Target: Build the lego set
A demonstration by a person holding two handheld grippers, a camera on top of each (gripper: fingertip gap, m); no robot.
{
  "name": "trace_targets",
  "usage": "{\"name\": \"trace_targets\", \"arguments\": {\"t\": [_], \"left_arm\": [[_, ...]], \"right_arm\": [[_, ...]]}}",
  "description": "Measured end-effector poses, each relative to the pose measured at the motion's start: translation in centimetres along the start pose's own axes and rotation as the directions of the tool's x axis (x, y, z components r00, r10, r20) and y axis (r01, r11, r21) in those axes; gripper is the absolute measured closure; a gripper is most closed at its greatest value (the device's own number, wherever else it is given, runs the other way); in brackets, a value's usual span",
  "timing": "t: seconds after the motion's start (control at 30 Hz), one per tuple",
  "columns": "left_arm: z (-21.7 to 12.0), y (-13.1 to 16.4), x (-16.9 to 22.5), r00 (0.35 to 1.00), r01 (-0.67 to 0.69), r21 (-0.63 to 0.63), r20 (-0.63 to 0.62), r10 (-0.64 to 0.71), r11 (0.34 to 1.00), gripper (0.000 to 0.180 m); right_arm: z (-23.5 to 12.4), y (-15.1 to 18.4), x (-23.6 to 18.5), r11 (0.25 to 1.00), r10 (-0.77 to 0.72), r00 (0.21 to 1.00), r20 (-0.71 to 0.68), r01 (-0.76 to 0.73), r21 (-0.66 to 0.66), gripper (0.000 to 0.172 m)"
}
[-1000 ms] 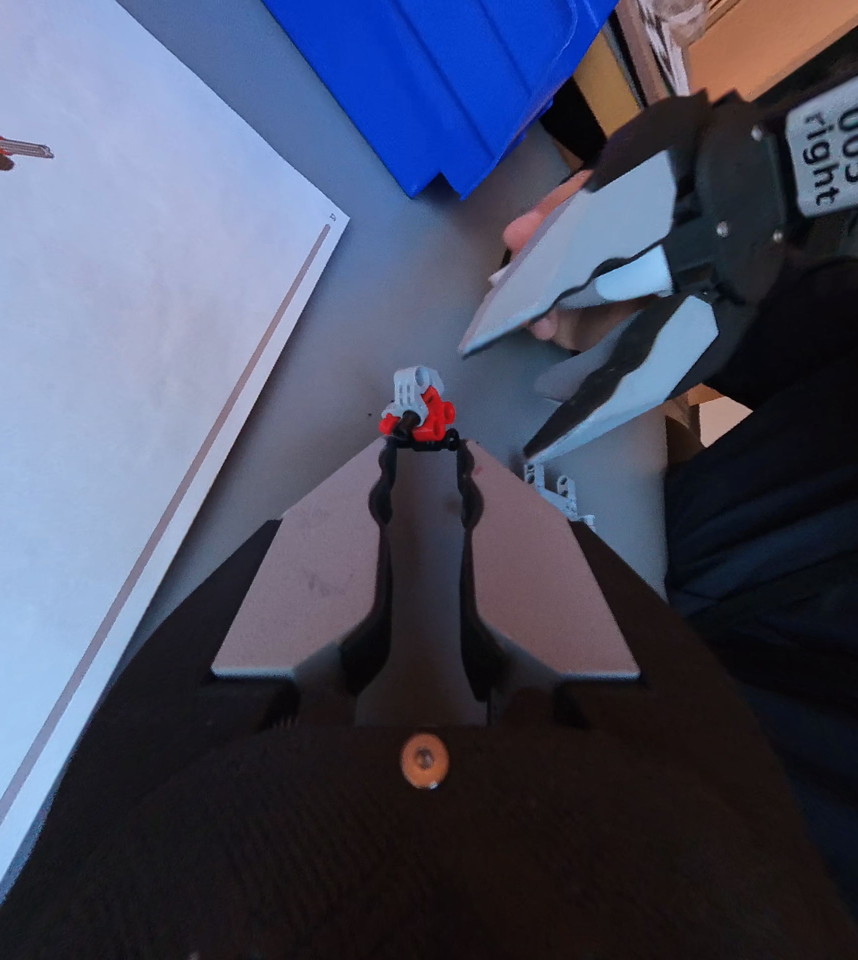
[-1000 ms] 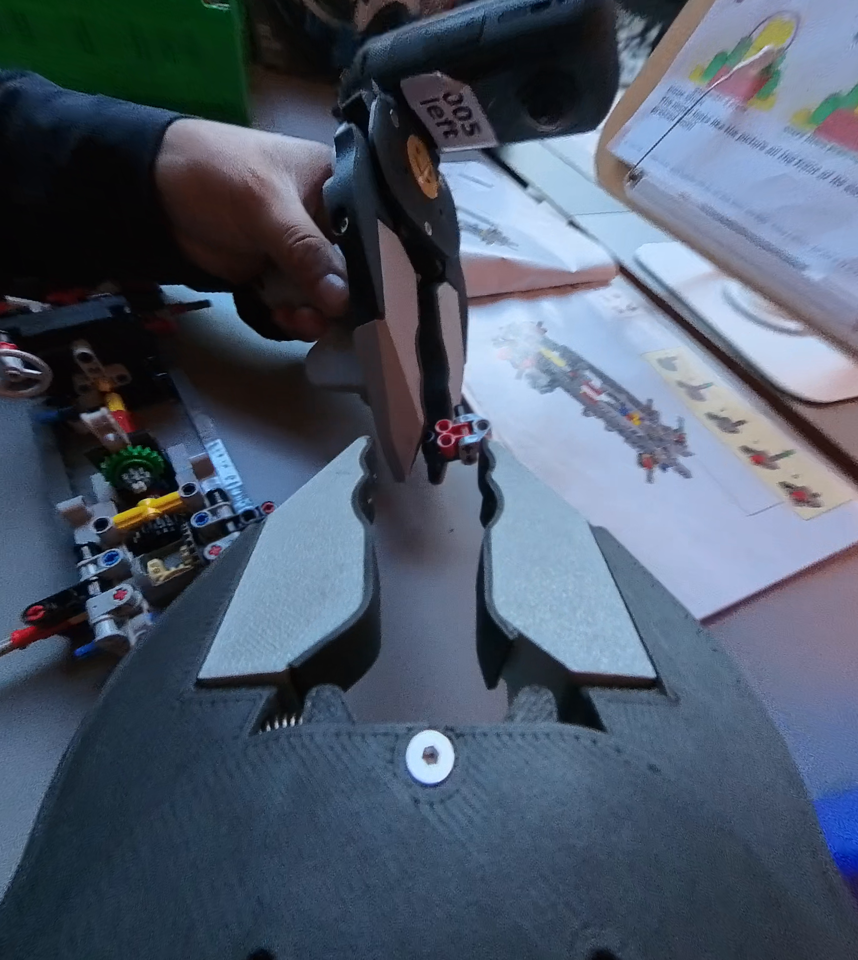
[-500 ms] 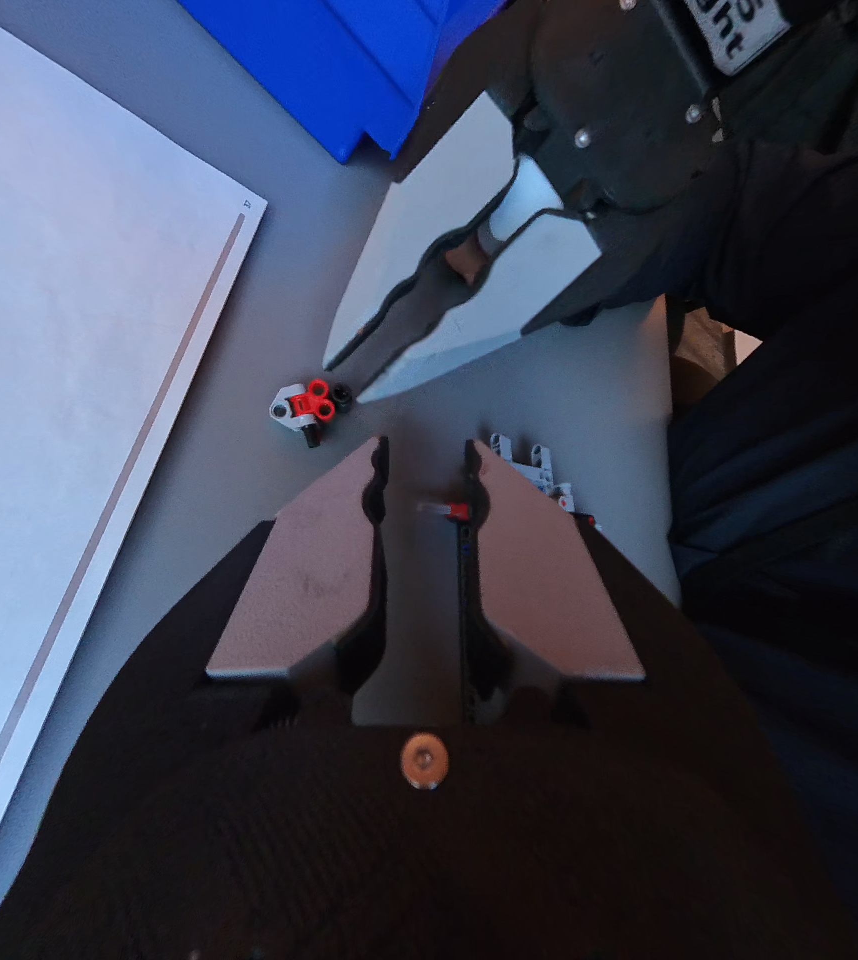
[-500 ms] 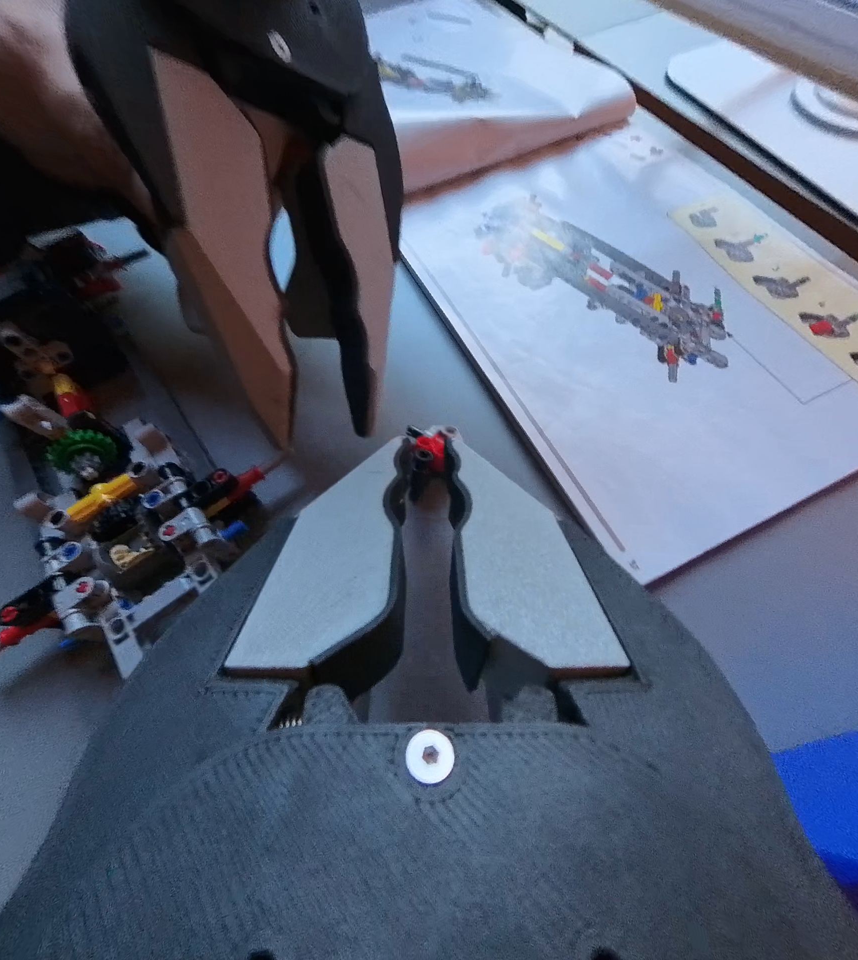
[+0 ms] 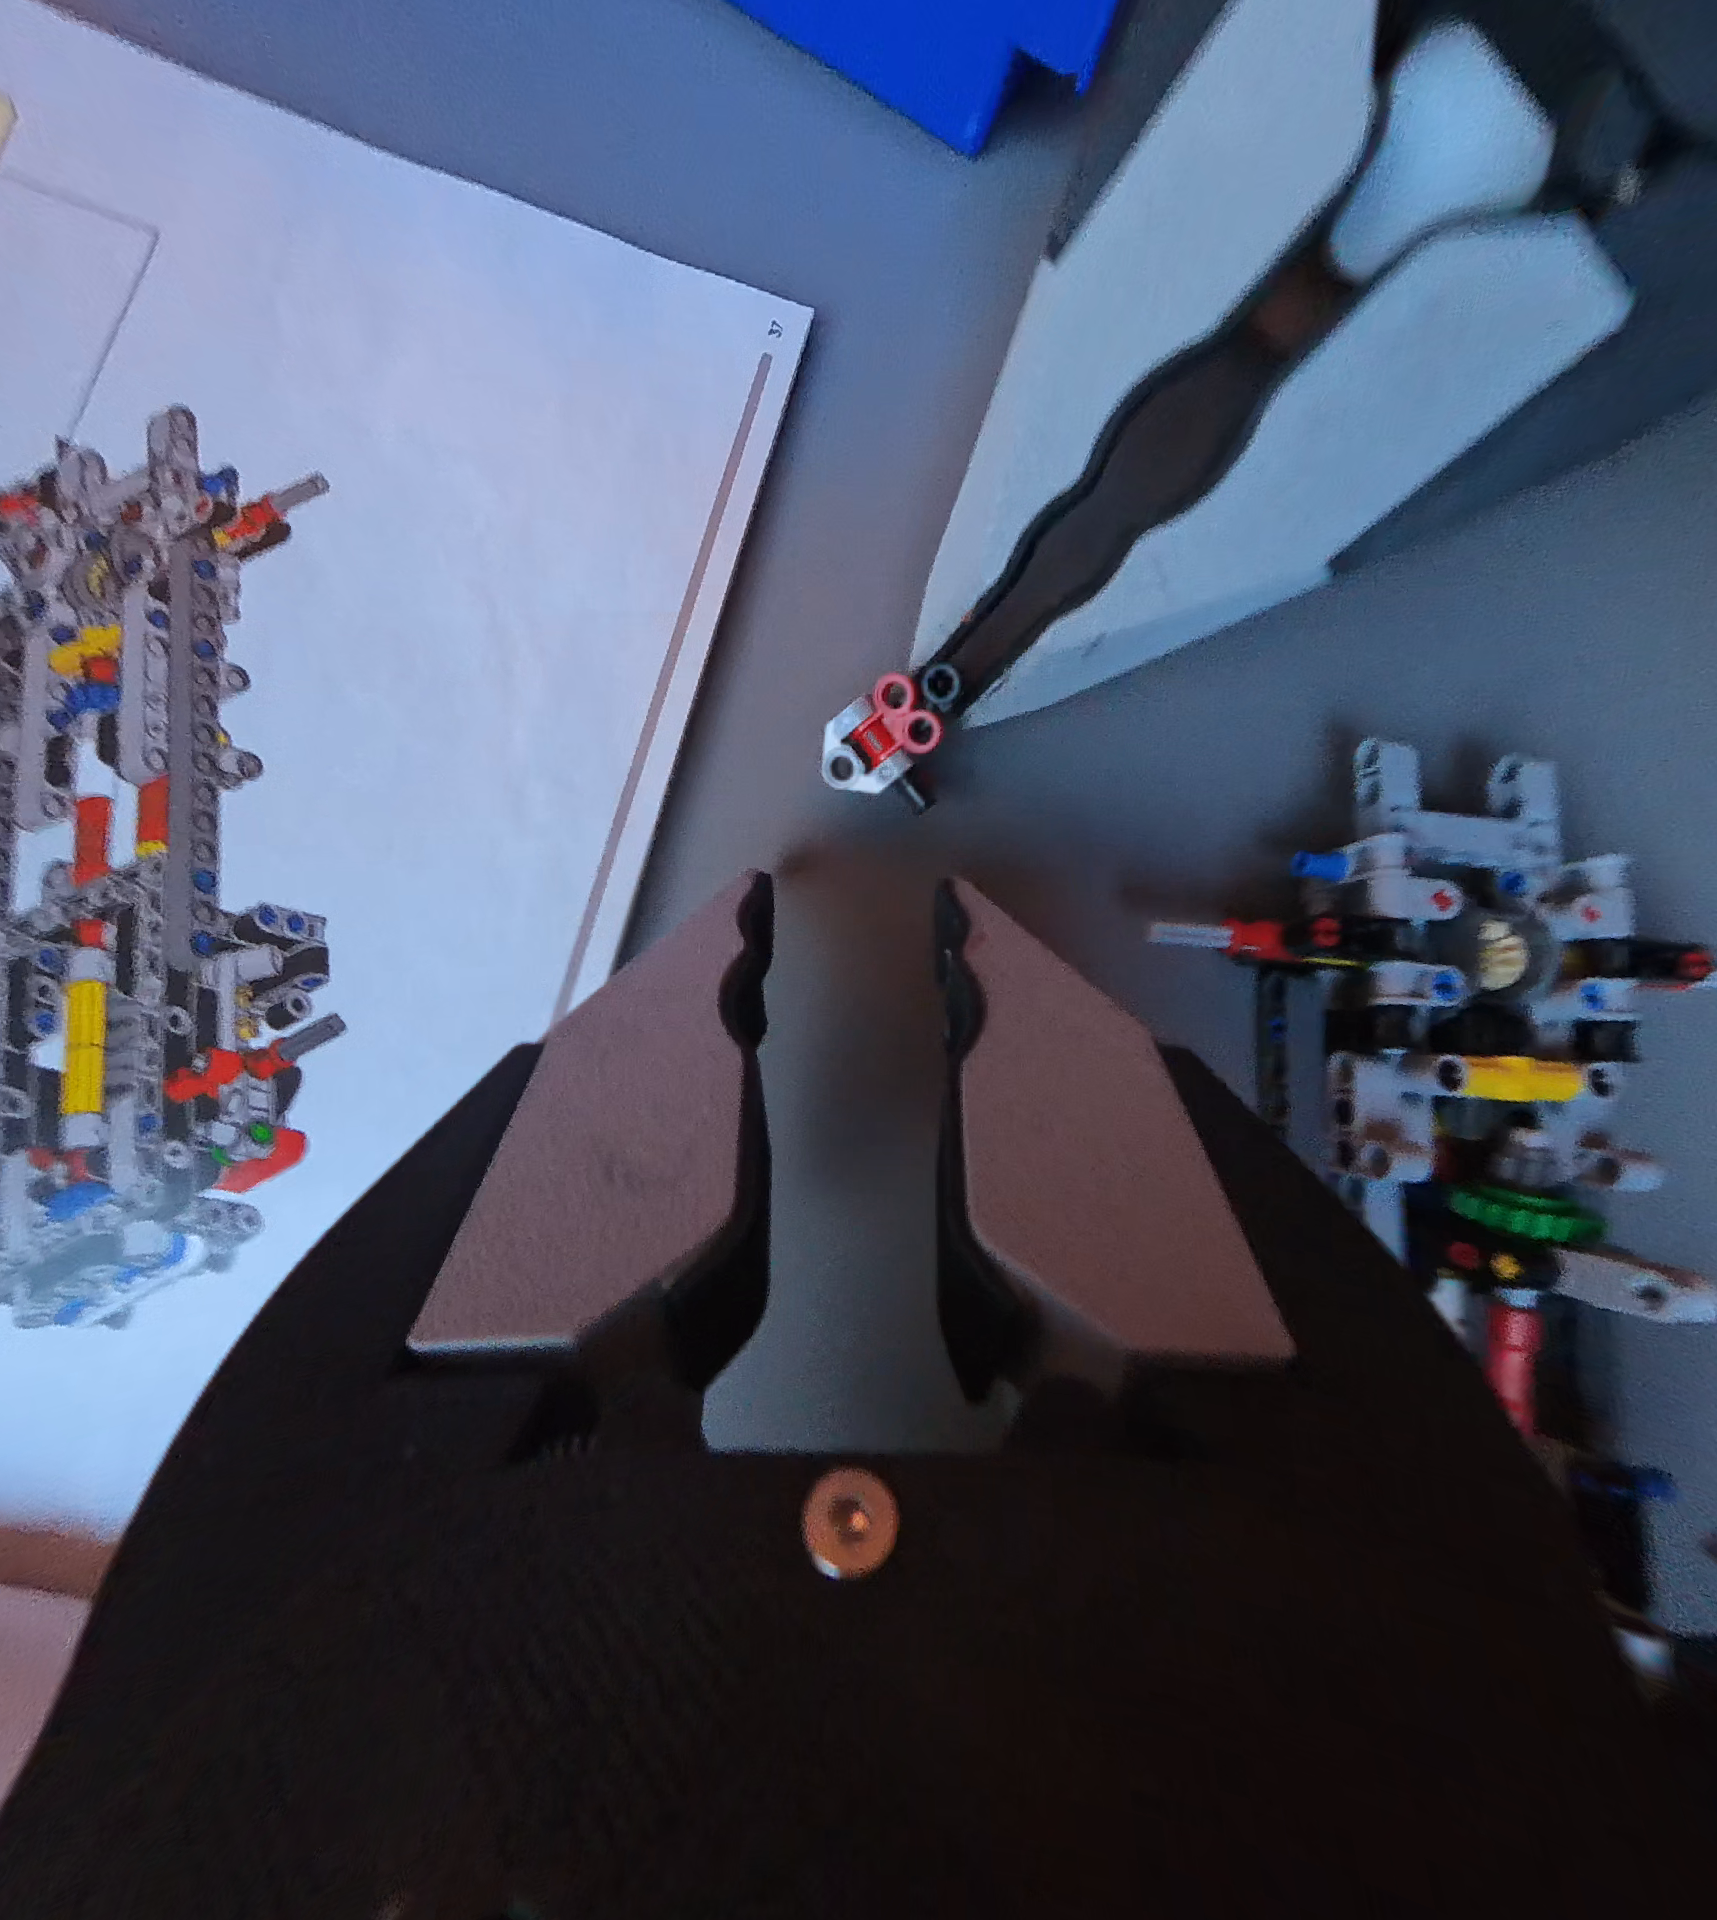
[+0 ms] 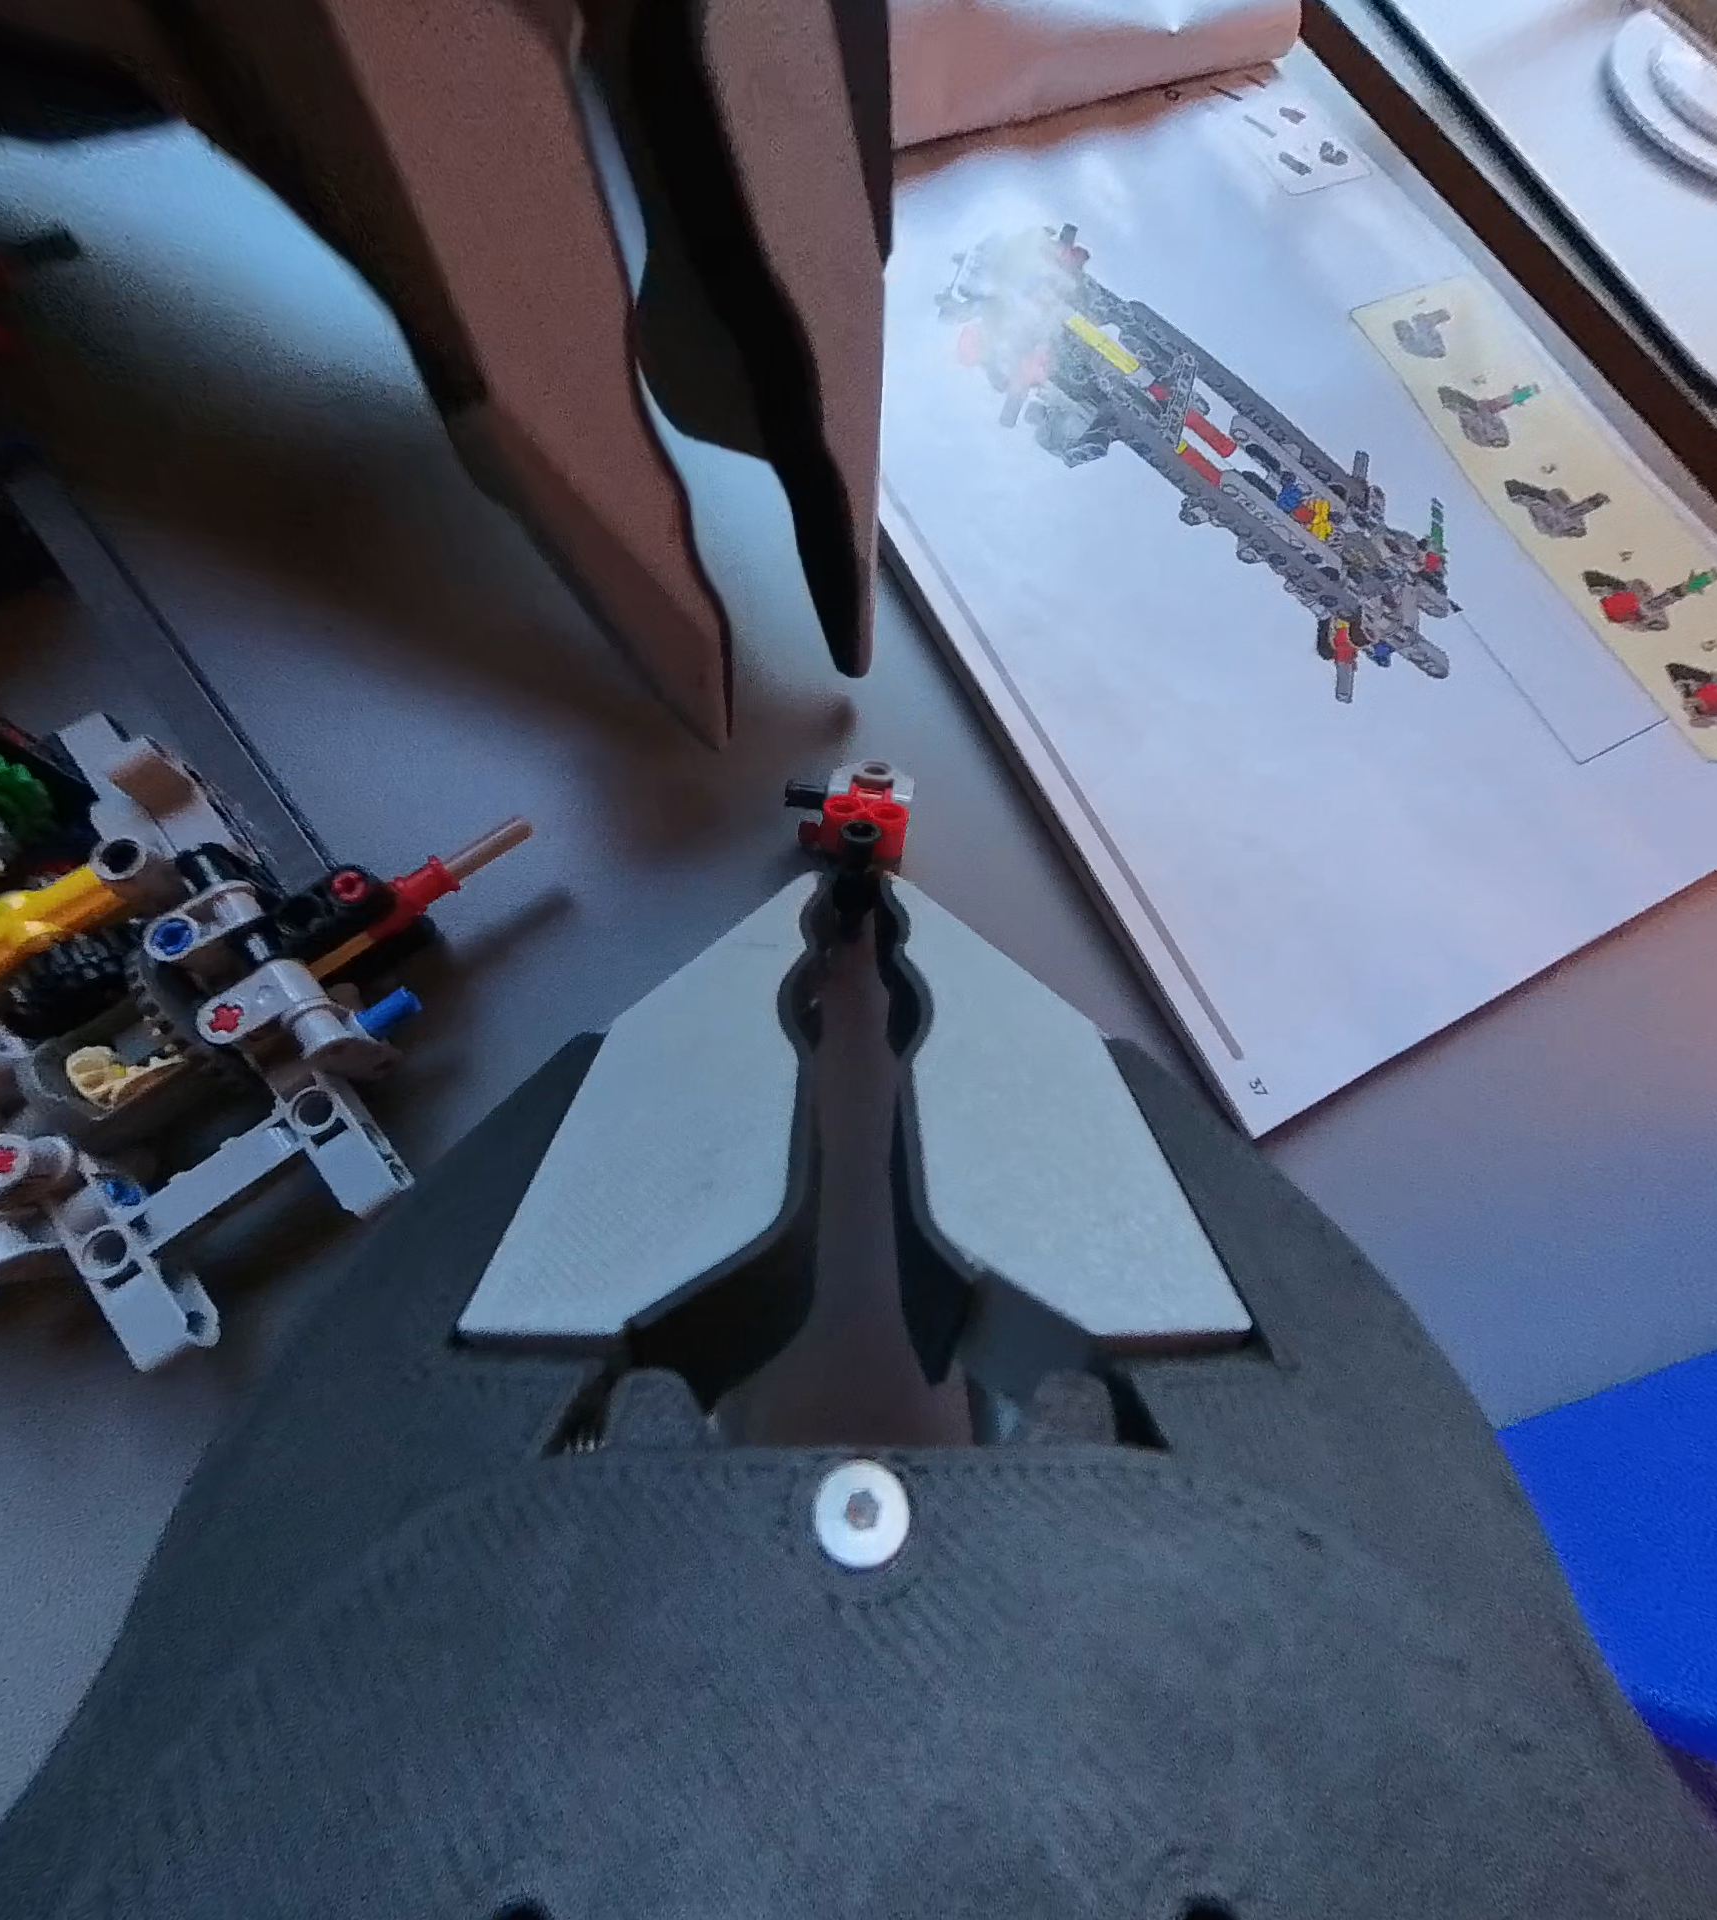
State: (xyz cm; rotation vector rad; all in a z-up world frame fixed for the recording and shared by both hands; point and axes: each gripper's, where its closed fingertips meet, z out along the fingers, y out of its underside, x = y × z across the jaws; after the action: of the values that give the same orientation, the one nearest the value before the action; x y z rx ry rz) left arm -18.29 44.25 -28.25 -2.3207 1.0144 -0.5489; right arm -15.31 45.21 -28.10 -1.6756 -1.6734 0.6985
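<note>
The grey table (image 5: 1560, 665) fills both views. Taking the small red-and-grey piece (image 6: 859, 816) as landmark: the open instruction booklet (image 6: 1249, 779) lies to one side of it, the half-built brick model (image 6: 158, 1039) to the other, all three on the table.

Only the right wrist view shows a white device (image 6: 1716, 156) on a pale board beyond the booklet, the yellow strip of small pictures on the page, and the blue bin (image 6: 1685, 1538) close to the camera. In the left wrist view the bin (image 5: 937, 62) is a corner beyond the piece, and the model (image 5: 1477, 1039) shows its green gear.

The right gripper (image 6: 856, 894) is clenched on a black pin (image 6: 854, 862) that sticks out of the piece; the left wrist view shows its tips (image 5: 947, 691) meeting at the pin's round end. The piece rests on the table or just above it; I cannot tell which.

The left gripper (image 5: 854, 894) stands released, fingers apart with bare table between them, close to the piece but clear of it. From the right wrist view its fingers (image 6: 688, 623) hang above the piece.
</note>
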Motion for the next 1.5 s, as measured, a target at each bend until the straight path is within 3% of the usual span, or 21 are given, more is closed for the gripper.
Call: {"name": "trace_targets", "arguments": {"t": [0.13,0.23,0.37,0.43,0.53,0.77,1.03,1.2,1.5], "left_arm": [[0.0,-0.4,-0.7,0.968,-0.212,-0.008,0.138,0.211,0.977,0.139],[-0.1,-1.1,0.5,0.932,-0.335,0.013,0.155,0.329,0.942,0.132],[-0.3,-1.7,1.6,0.901,-0.411,0.039,0.17,0.399,0.911,0.149],[-0.4,-1.7,2.2,0.89,-0.439,0.044,0.161,0.427,0.897,0.165],[-0.4,-1.6,2.4,0.879,-0.459,0.034,0.164,0.448,0.888,0.169],[-0.1,-0.8,3.1,0.948,-0.319,0.032,0.032,0.318,0.947,0.171],[-0.2,-0.1,3.3,0.983,-0.026,0.032,-0.183,0.032,0.999,0.173],[0.0,0.2,4.2,0.974,-0.011,0.01,-0.226,0.013,1.0,0.173],[0.2,0.2,4.8,0.967,-0.001,-0.004,-0.253,0.0,1.0,0.173]], "right_arm": [[-0.7,-0.7,-0.2,0.982,0.172,0.967,0.19,-0.183,0.045,0.168],[-1.3,-1.3,-0.6,0.937,0.314,0.887,0.338,-0.348,0.043,0.168],[-1.7,-1.9,-2.1,0.888,0.402,0.782,0.476,-0.459,0.003,0.168],[-1.8,-1.9,-2.3,0.879,0.417,0.764,0.492,-0.477,-0.004,0.168],[-2.1,-2.0,-2.4,0.868,0.429,0.743,0.514,-0.496,-0.006,0.168],[-2.1,-1.6,-3.0,0.887,0.403,0.75,0.524,-0.462,-0.022,0.166],[-2.5,-1.3,-2.8,0.956,0.235,0.863,0.447,-0.288,0.054,0.154],[-2.5,-1.2,-3.6,0.984,0.104,0.899,0.426,-0.155,0.087,0.145],[-2.3,-0.8,-4.2,0.991,0.074,0.893,0.445,-0.115,0.066,0.132]]}}
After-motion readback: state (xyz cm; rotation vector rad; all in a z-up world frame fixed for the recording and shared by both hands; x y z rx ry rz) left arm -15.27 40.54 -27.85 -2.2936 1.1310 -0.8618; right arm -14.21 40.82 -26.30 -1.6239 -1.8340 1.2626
